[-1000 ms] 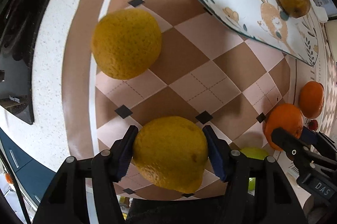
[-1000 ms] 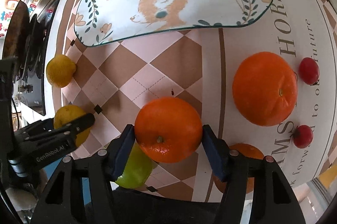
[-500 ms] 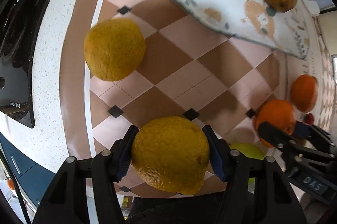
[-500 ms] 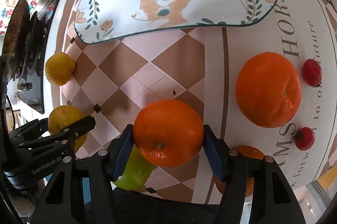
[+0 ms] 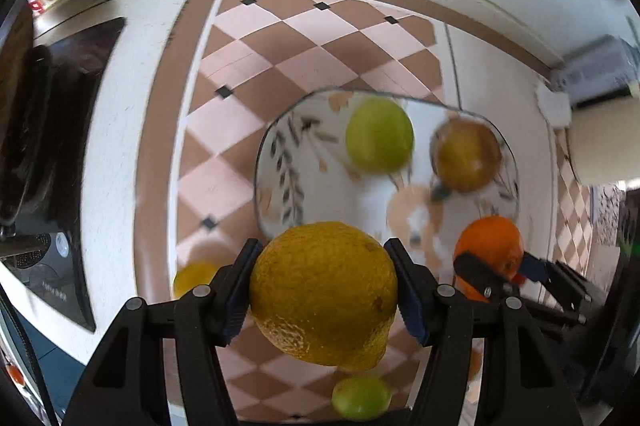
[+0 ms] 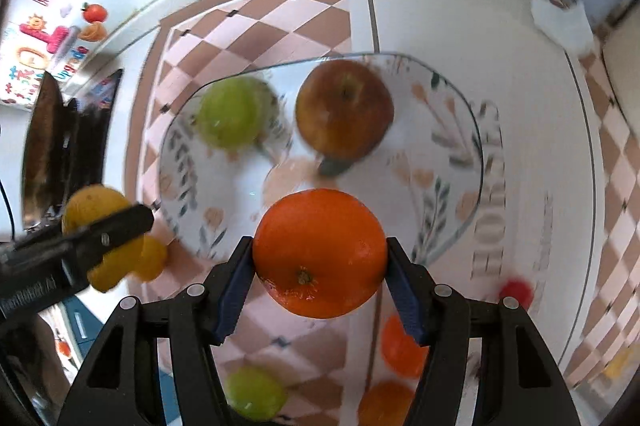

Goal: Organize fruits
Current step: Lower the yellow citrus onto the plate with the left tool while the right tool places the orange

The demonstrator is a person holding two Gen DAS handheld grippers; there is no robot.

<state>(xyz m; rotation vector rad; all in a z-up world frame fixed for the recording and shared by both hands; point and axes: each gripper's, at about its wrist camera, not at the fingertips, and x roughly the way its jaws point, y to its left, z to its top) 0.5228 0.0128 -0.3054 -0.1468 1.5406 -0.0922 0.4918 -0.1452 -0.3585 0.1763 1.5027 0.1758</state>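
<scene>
Where jaws close: lemon [image 5: 324, 294], orange [image 6: 320, 252]

My left wrist camera looked forward and down from above the counter at the nearby patterned plate [image 5: 280, 162]; my right one faced the same plate [image 6: 452, 130] from just beside it, sharing that view.

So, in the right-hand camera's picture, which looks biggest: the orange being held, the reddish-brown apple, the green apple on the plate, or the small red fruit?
1. Held orange, though nearest the camera.
2. Reddish-brown apple.
3. Green apple.
4. Small red fruit.
</scene>
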